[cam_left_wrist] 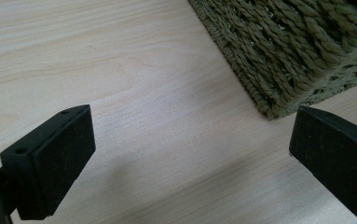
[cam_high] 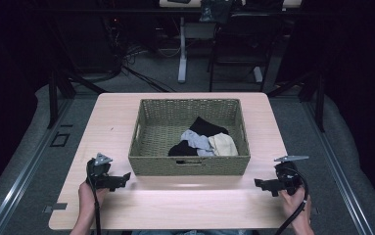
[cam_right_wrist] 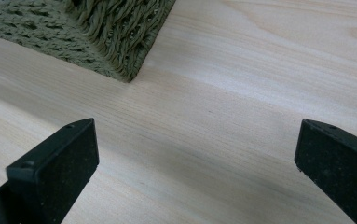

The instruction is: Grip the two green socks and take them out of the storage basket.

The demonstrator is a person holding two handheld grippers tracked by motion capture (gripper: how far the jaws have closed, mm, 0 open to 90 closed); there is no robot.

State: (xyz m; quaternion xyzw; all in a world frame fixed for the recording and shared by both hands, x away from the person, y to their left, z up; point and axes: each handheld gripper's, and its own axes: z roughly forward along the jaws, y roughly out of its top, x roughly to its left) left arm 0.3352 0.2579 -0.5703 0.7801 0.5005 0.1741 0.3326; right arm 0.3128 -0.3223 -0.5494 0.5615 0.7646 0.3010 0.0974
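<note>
A green woven basket (cam_high: 146,125) stands in the middle of the pale wooden table (cam_high: 111,117). Inside it lie a black garment (cam_high: 205,127), a grey one (cam_high: 197,141), a cream one (cam_high: 223,144) and another black piece (cam_high: 181,149). My left gripper (cam_high: 124,177) rests low near the table's front left, open, with bare wood between its jaws; the basket's corner (cam_left_wrist: 278,70) shows just ahead of it. My right gripper (cam_high: 258,183) sits at the front right, also open and holding nothing, with the basket's other front corner (cam_right_wrist: 115,46) ahead.
Beyond the table stand a white desk leg (cam_high: 182,54) and a dark chair (cam_high: 239,44) on grey floor. Metal rails (cam_high: 23,171) run along both sides. A strip of bare table lies between the basket and the front edge.
</note>
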